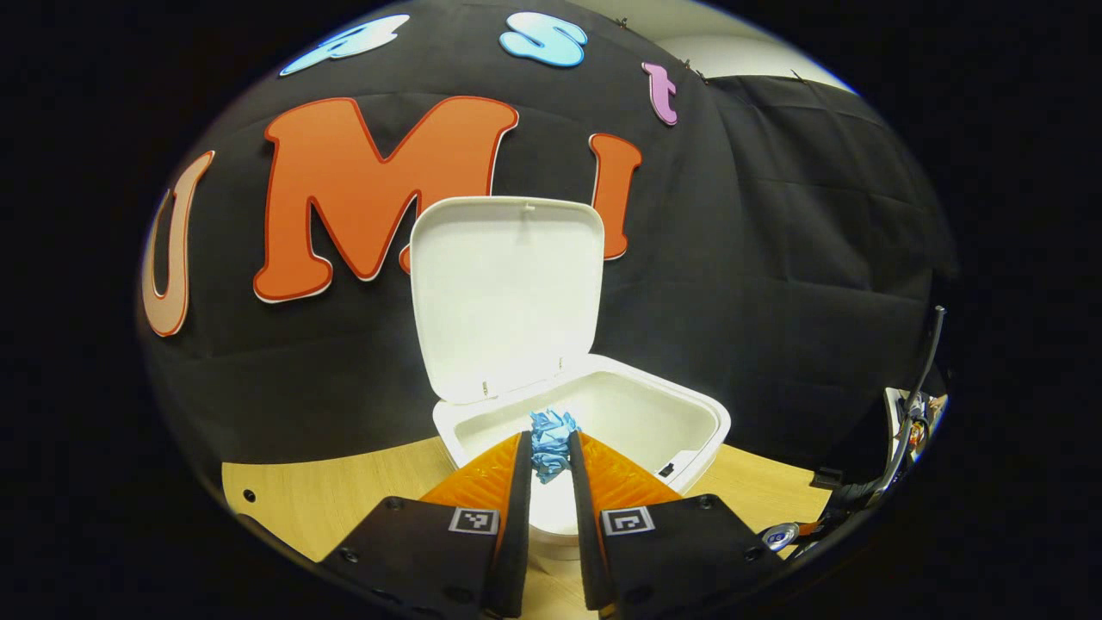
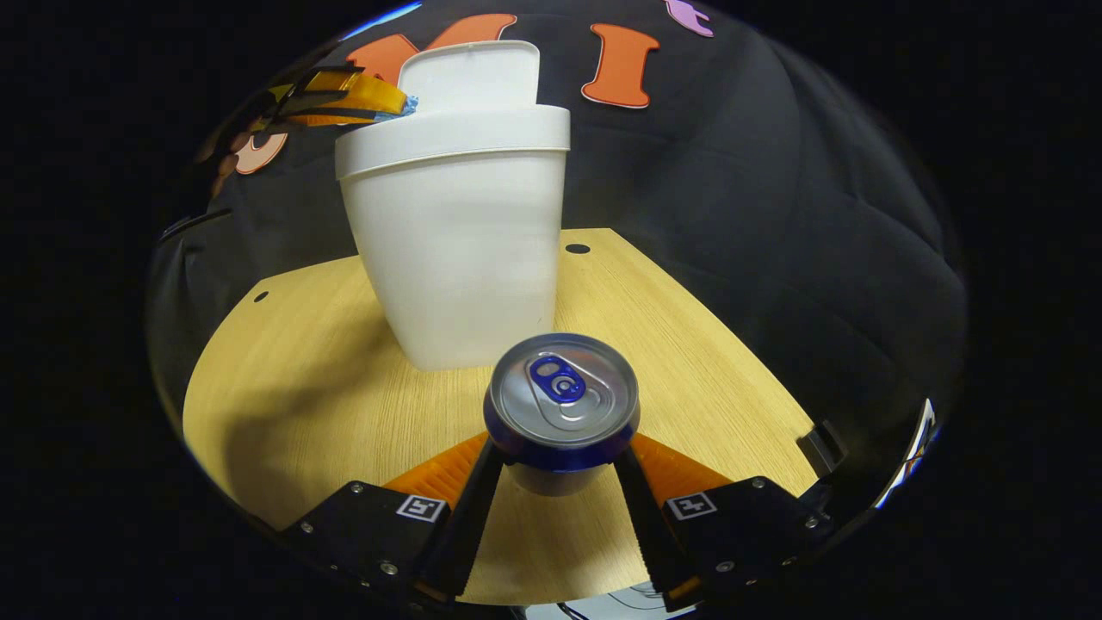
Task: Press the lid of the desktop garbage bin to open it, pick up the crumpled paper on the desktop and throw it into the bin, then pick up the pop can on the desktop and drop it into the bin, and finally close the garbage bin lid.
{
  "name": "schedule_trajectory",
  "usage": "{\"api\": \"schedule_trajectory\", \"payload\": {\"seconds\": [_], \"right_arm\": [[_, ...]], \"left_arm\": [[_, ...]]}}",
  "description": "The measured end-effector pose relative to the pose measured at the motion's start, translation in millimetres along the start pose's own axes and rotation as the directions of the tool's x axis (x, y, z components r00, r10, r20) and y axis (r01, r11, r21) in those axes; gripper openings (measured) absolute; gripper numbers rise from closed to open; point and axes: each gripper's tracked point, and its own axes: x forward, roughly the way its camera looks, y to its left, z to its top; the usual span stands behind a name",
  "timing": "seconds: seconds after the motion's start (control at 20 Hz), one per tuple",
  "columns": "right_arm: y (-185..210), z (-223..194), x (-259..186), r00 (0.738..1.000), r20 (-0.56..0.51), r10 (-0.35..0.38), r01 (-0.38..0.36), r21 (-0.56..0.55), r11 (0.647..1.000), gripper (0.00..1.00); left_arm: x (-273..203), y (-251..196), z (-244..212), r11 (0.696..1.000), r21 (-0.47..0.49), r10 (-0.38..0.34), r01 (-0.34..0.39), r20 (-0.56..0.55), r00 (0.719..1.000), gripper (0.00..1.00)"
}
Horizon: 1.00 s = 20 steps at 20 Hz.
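Note:
The white bin (image 1: 689,412) stands open with its lid (image 1: 508,293) raised upright at the back. My left gripper (image 1: 551,448) is shut on the blue crumpled paper (image 1: 551,441), holding it just over the bin's near rim. In the right gripper view the pop can (image 2: 561,398) stands upright, silver top with a blue tab. My right gripper (image 2: 560,441) has both fingers pressed to the can's sides. Behind it rises the bin (image 2: 456,258). The left gripper (image 2: 362,99) hovers at the bin's top edge with the paper (image 2: 406,105).
The wooden tabletop (image 2: 293,379) has small holes near its far edge, and it ends at the black cloth wall close behind the bin. A dark cable (image 1: 921,379) hangs at the right of the left gripper view.

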Motion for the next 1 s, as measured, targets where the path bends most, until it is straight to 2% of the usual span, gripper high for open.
{"api": "schedule_trajectory", "payload": {"seconds": [0.3,0.35,0.45,0.5,0.55,0.6,0.65,0.8,0.85,1.0], "right_arm": [[-1.1,5.7,1.1,1.000,0.007,0.004,-0.004,-0.003,1.000,0.78],[-1.3,6.9,-0.9,1.000,0.010,0.006,-0.006,-0.005,1.000,0.78],[-2.8,10.4,-0.8,1.000,0.012,0.006,-0.006,-0.005,1.000,0.78],[-3.2,11.9,-1.5,1.000,0.014,0.007,-0.007,-0.006,1.000,0.78],[-5.2,14.4,-2.0,1.000,0.018,0.003,-0.003,-0.007,1.000,0.78],[-5.6,15.7,-2.4,1.000,0.020,0.004,-0.003,-0.005,1.000,0.78],[-6.8,16.6,-2.8,1.000,0.022,0.000,0.000,-0.002,1.000,0.78],[-8.9,24.5,-8.2,0.999,0.037,-0.003,0.003,0.004,1.000,0.78],[-10.1,28.4,-10.3,0.999,0.044,-0.007,0.007,0.002,1.000,0.78],[-11.1,48.6,-17.1,0.997,0.080,-0.011,0.012,-0.007,1.000,0.78]], "left_arm": [[1.8,1.6,-8.0,1.000,-0.005,0.026,-0.027,-0.030,0.999,0.29],[0.6,0.5,-8.2,1.000,-0.010,0.023,-0.023,-0.029,0.999,0.33],[1.3,-0.5,-7.2,1.000,-0.014,0.018,-0.019,-0.027,0.999,0.33],[1.0,2.3,-6.7,1.000,-0.013,0.018,-0.018,-0.021,1.000,0.40],[-0.8,2.5,-4.8,1.000,-0.011,0.007,-0.007,-0.019,1.000,0.51],[-2.3,4.8,-3.3,1.000,-0.005,0.009,-0.009,-0.016,1.000,0.54],[-0.9,6.1,-2.5,1.000,-0.003,0.012,-0.012,-0.011,1.000,0.63],[-4.8,7.6,4.6,1.000,-0.006,0.009,-0.009,0.007,1.000,0.82],[-5.1,8.9,4.8,1.000,-0.002,0.008,-0.008,0.009,1.000,0.82],[-19.8,15.2,2.2,1.000,0.002,0.017,-0.017,0.023,1.000,0.96]]}}
